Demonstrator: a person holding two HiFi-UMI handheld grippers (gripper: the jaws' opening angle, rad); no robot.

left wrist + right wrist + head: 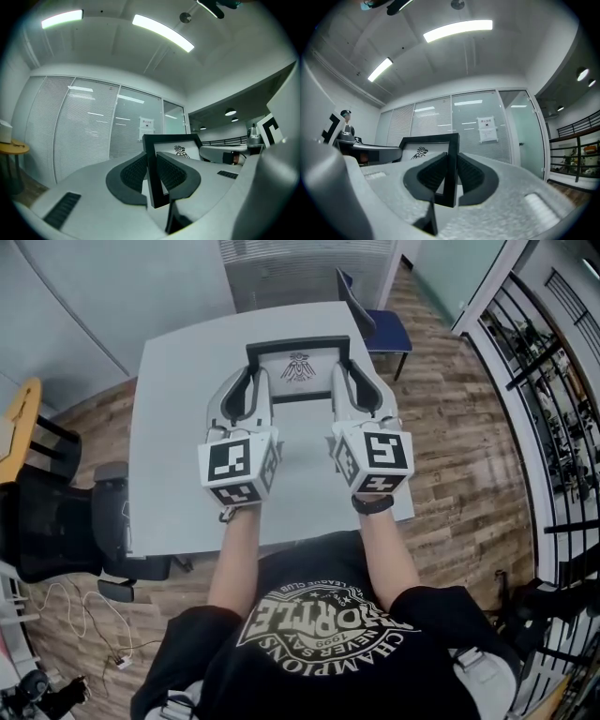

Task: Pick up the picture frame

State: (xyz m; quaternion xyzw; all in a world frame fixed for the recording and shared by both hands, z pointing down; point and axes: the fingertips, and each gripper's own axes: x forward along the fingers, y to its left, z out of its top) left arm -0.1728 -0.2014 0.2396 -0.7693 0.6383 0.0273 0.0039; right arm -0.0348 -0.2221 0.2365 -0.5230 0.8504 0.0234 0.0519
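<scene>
A black picture frame (298, 346) with a white sheet and a small black bird emblem hangs in the air above the grey table (169, 427), held between both grippers. My left gripper (253, 390) is shut on the frame's left edge (154, 173), its dark ribbed pads (135, 172) pressing either side. My right gripper (343, 388) is shut on the frame's right edge (451, 168) in the same way. In the right gripper view the picture frame (423, 151) stretches left toward the other gripper. Both grippers point level, away from the person.
A blue chair (380, 324) stands behind the table's far right corner, and a black office chair (66, 521) at its left. A black railing (553, 427) runs along the right side. Cables (94, 624) lie on the wooden floor at lower left.
</scene>
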